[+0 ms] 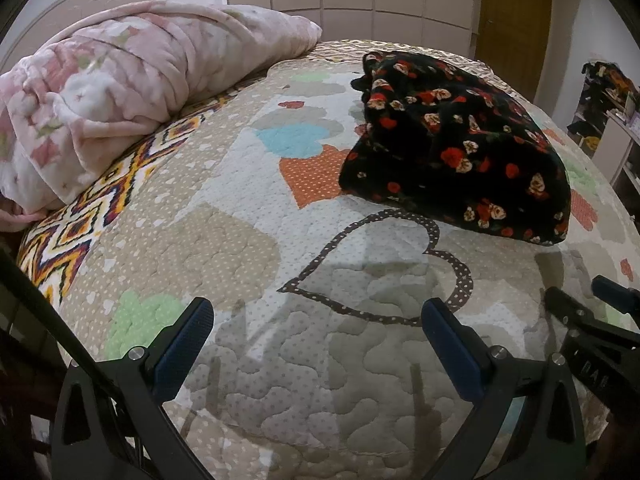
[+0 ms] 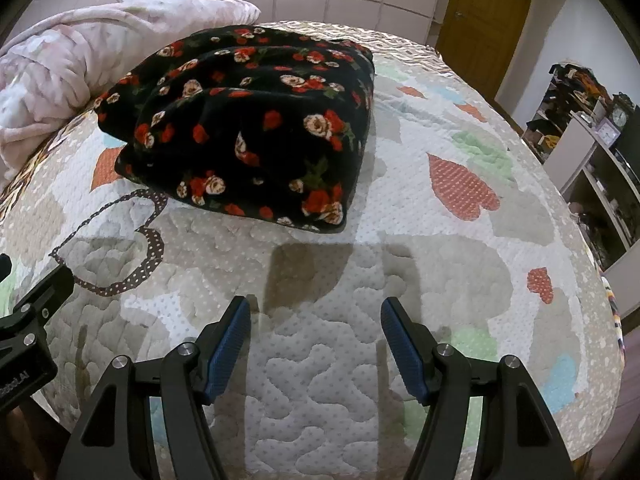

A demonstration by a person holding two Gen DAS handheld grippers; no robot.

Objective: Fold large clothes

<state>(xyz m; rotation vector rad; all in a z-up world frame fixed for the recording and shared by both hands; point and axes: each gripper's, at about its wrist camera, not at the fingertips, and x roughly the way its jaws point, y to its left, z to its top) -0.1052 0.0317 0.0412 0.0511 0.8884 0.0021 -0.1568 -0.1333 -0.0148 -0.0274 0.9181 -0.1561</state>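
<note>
Floral garment [image 2: 244, 128] lies folded in a bundle on the bed quilt [image 2: 420, 240]; left gripper [image 1: 318, 320] and right gripper [image 2: 316, 316] both spread wide, empty, near it

Both tongs [image 1: 318, 312] [image 2: 316, 312] agape, empty, angled downward

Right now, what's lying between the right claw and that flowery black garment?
Nothing but bare quilt, shown in the right wrist view, between right claw and garment.
</note>
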